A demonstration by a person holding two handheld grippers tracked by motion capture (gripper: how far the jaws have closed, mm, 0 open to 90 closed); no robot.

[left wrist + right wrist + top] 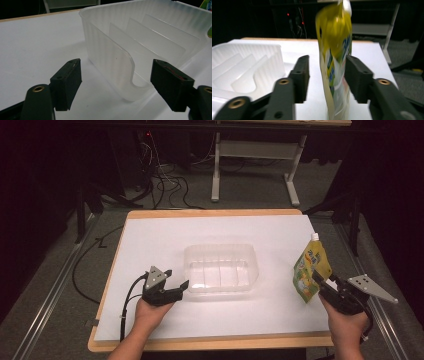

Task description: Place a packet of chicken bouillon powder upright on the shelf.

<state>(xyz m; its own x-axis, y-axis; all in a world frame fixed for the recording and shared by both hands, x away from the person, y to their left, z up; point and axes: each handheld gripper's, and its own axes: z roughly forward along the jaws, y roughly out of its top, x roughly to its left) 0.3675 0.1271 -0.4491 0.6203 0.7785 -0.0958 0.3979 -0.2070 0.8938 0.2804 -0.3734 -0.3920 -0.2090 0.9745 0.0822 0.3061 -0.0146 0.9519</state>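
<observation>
On the left of the worktop (pixel 150 235) we see a broad bare stretch of white surface running out to the wooden edge, with nothing on it. Our left tongs (pixel 183 287) sit low near the front edge, spread, the jaws standing to either side of the near left corner of the clear plastic tray (pixel 220 268) without pressing on it; in the left gripper view the left tongs (pixel 116 83) straddle the tray's (pixel 107 57) curved wall, whose ribbed dividers run back inside. The tray lies about mid-worktop, with open white surface behind it, to its left and in front of it. To its right a clear lane of surface separates it from the yellow-green pouch (pixel 311 268), which stands tilted close to the right edge, white cap up. Our right tongs (pixel 320 285) are at the pouch's lower part; in the right gripper view the right tongs (pixel 327 75) are spread, one jaw well apart from the pouch (pixel 335 50), the other just beside it, whether touching we cannot tell.
</observation>
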